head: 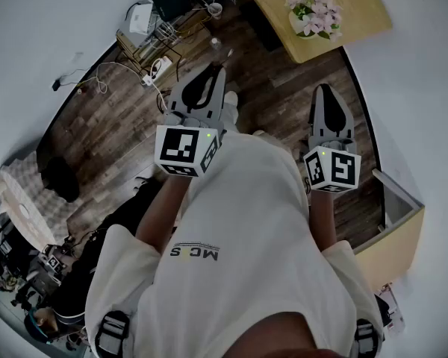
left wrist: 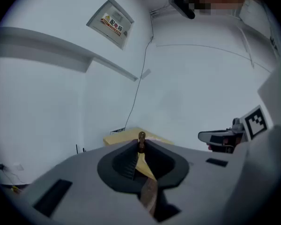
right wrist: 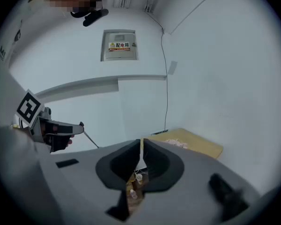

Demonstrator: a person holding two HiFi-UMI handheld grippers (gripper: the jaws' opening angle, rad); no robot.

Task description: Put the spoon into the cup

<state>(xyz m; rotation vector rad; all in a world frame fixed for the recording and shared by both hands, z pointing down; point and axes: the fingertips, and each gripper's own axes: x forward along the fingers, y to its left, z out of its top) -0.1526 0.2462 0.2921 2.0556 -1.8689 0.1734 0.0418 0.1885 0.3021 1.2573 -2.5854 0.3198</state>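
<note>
Head view looks steeply down the person's white T-shirt (head: 239, 222) to a dark wooden plank floor (head: 119, 133). A light wooden surface (head: 358, 10) carrying a white pot of pink flowers (head: 312, 10) stands well ahead, so both arms look like they are held out in carry posture, not yet working over anything.

The left tool (head: 216, 73) is raised in front of the chest. Its jaws are pressed together on a slim brownish spoon (left wrist: 141, 137), of which only a small rounded end shows above the tips. From the right gripper view a thin shaft sticks out of that tool, so the pinch seems to sit partway along the handle, probably to keep it steady in transit.

The right tool (head: 325, 92) has its jaws all but together with nothing between them, seemingly idle. No cup can be picked out for certain.
</note>
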